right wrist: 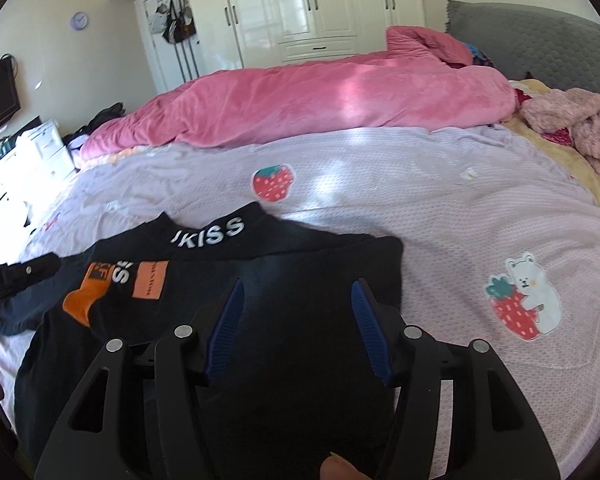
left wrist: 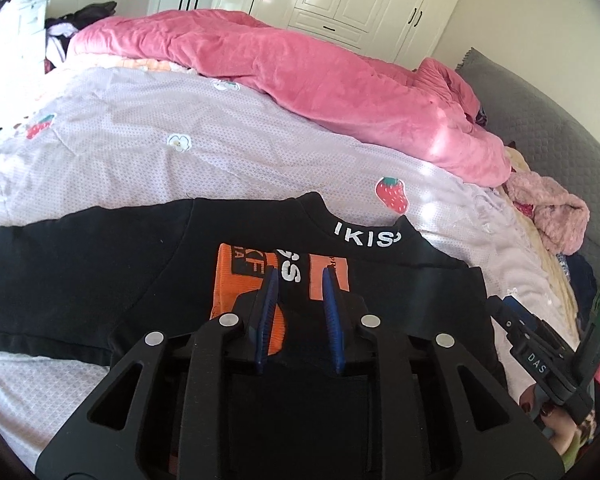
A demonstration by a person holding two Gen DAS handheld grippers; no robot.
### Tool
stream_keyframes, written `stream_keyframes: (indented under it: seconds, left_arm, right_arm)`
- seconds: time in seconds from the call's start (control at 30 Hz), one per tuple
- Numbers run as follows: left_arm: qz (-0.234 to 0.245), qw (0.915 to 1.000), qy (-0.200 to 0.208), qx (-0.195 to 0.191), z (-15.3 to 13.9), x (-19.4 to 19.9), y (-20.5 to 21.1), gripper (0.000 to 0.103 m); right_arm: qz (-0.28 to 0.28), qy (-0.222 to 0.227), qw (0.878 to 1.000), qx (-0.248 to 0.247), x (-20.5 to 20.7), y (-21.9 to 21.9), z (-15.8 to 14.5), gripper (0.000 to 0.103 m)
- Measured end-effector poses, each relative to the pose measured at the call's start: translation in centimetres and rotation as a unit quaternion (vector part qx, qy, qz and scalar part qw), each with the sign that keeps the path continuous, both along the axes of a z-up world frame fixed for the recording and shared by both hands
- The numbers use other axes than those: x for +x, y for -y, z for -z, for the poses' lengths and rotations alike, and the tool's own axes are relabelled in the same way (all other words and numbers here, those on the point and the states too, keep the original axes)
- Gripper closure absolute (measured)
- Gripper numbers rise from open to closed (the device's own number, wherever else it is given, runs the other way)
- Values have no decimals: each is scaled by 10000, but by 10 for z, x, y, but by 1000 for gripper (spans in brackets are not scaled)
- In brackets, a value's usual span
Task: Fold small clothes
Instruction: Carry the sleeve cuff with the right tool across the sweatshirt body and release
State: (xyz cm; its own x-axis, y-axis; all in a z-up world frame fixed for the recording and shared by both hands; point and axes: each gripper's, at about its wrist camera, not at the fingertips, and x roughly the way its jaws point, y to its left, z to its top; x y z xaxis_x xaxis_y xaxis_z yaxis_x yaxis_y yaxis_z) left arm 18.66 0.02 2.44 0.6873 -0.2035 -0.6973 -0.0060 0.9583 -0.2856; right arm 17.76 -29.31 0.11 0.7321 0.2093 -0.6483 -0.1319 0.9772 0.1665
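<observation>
Two claws | left claw (left wrist: 300,276) half-open | right claw (right wrist: 298,292) wide, perhaps touching shirt (right wrist: 308,256)

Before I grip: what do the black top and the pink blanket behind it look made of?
Black top: looks like soft matte knit, likely cotton jersey; it drapes limp, with a ribbed collar and flat orange patches. Pink blanket: seems plush fleece or velvet; thick rounded folds with a soft sheen in the sunlight. Both are guesses from looks.

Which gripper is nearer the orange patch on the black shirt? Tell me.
Left. The left gripper hovers directly over the orange patch on the black shirt; the right gripper sits off to the patch's right, over plain fabric.
</observation>
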Motion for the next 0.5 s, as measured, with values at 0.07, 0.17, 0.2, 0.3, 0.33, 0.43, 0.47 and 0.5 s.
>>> stream_keyframes:
  seconds: [0.07,0.17,0.2,0.3,0.33,0.43,0.47,0.5]
  left_arm:
    - [114,9999,-96,36,4,3,6,83]
    - [239,9987,-404,187,20,10,15,83]
    - [257,9983,-473,224,25,11,17,82]
    - [256,9957,-770,444,44,16,19,73]
    - [252,9943,-888,535,51,17,19,73]
    - [277,9915,-1123,596,72,20,16,73]
    - [296,9920,-1071,601,73,19,15,73]
    - [299,9922,-1047,603,72,18,15,73]
  right_arm:
    - [-104,-55,9999,-29,0,-5,2,47]
    - [-224,-137,9996,-62,0,-10,5,47]
    - [-256,-157,9995,-67,0,-11,5,47]
    - [-336,-195,9992,-61,-1,-14,6,44]
    - [-354,-208,9991,-40,-1,-14,6,43]
    - [-375,-234,9990,-16,-1,-14,7,43]
    - [-373,-242,9990,-48,-1,-14,7,43]
    - [-373,-258,9989,-67,-1,-14,7,43]
